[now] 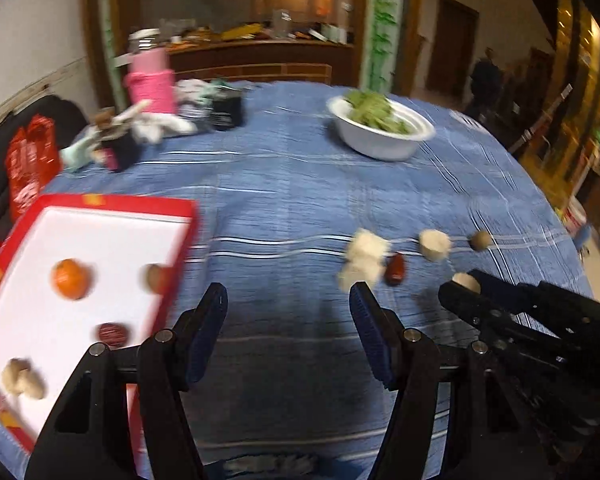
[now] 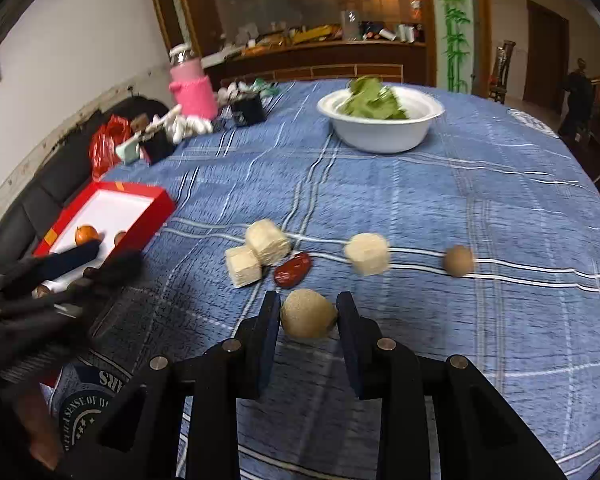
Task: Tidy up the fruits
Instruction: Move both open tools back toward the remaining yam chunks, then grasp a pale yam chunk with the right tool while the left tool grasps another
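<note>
Item: tan fruit (image 2: 308,313) on the blue cloth (image 2: 440,208), my right gripper (image 2: 308,312) pinching it between its pads. Beyond it: pale blocks (image 2: 260,254), red date (image 2: 293,269). My left gripper (image 1: 288,312) half-spread, empty, beside the red tray (image 1: 140,203) holding an orange (image 1: 71,279).

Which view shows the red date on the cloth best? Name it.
The right wrist view: the red date lies close, sharp and whole beside the pale blocks. The left wrist view shows it smaller and blurred.

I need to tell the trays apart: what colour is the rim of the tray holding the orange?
Red rim, white inside; clearest in the left wrist view.
</note>
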Tool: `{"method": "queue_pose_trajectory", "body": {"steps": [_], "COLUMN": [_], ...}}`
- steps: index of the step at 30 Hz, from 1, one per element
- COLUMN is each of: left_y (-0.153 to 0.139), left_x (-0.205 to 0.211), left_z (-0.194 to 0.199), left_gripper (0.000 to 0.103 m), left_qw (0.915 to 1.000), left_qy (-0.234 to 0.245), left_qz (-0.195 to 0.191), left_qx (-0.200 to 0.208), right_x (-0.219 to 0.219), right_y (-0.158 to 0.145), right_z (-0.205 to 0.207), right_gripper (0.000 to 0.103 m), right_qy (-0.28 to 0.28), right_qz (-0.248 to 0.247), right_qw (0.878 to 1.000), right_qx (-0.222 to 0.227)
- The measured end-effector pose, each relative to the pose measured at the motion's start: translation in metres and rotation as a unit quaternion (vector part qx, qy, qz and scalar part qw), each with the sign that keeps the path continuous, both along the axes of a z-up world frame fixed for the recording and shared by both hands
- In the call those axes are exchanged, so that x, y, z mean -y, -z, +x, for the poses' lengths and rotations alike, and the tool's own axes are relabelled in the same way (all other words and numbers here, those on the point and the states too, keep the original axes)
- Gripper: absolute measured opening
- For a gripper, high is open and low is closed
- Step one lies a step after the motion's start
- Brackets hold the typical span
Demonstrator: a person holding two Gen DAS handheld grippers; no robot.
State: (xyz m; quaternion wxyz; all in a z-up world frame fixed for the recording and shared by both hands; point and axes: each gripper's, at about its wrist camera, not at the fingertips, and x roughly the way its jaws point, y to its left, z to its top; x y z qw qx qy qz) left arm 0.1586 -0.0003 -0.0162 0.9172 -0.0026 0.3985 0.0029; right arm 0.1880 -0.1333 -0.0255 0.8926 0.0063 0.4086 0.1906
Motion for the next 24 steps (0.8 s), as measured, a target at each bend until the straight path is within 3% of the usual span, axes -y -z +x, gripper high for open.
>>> {"method": "queue_pose_trajectory", "body": {"steps": [11, 12, 14, 15, 24], "left_y": [0.026, 0.028, 0.030, 0.031, 0.011], "left_x": [0.031, 0.032, 0.034, 0.035, 0.023], "left_z": [0.030, 0.031, 0.031, 0.030, -0.008], "left_gripper": [0.062, 0.060, 0.031, 0.028, 0.028], "left_qw": [0.9993, 0.9992, 0.9991, 0.9988, 0.9993], "left_qy": [0.030, 0.031, 0.034, 0.041, 0.036], "left_qz": [0.004, 0.008, 0.016, 0.016, 0.005], "left_qx": [-0.021, -0.023, -0.020, -0.022, -0.001], "right_x": [0.027, 0.028, 0.028, 0.028, 0.028], "right_y": [-0.009, -0.010, -0.012, -0.012, -0.013], "right_z": [-0.002, -0.003, -0.003, -0.004, -0.007], "right_gripper": [0.030, 0.030, 0.030, 0.030, 0.030], "right_qy": [0.005, 0.005, 0.003, 0.003, 0.006], "right_qz": [0.056, 0.059, 0.062, 0.062, 0.061], "right_qw": [0.998, 0.998, 0.998, 0.998, 0.998], "right_qx": [0.012, 0.013, 0.016, 0.017, 0.023]}}
